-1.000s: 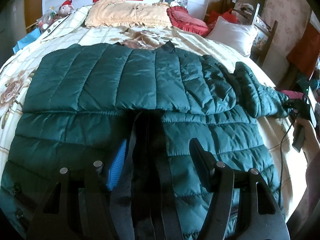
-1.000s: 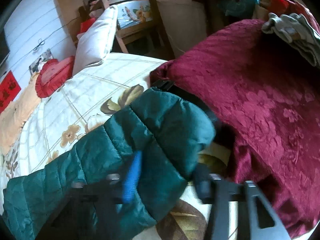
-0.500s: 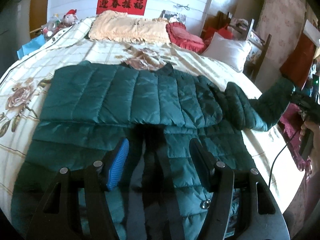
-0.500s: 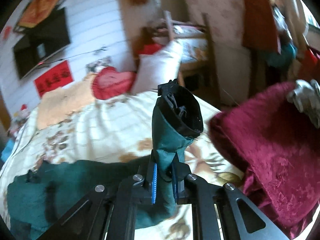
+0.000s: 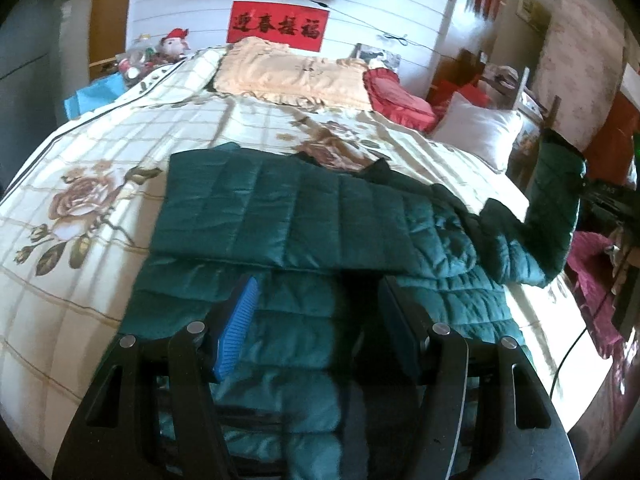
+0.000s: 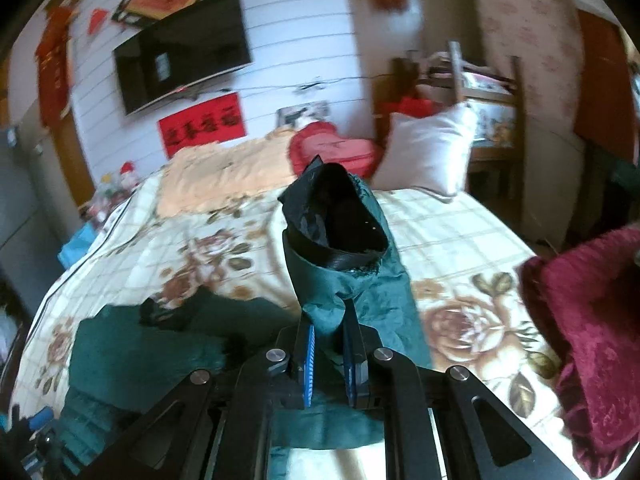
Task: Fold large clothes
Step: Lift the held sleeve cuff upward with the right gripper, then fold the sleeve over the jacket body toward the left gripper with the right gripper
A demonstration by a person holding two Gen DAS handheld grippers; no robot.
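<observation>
The quilted puffer jacket (image 5: 304, 216) is dark teal; its sleeve cuff (image 6: 340, 220) shows black lining. The bedspread (image 5: 132, 152) is cream with a tan grid and brown roses. A peach pillow (image 5: 288, 76), a red cushion (image 5: 396, 96), a white pillow (image 5: 480, 132), and a maroon damask blanket (image 6: 588, 320) lie around.

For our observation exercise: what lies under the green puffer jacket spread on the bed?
Under the green puffer jacket lies the cream floral bedspread, showing all round it. Whatever is directly beneath the jacket is covered. One sleeve is lifted clear, pinched in the right gripper.
</observation>
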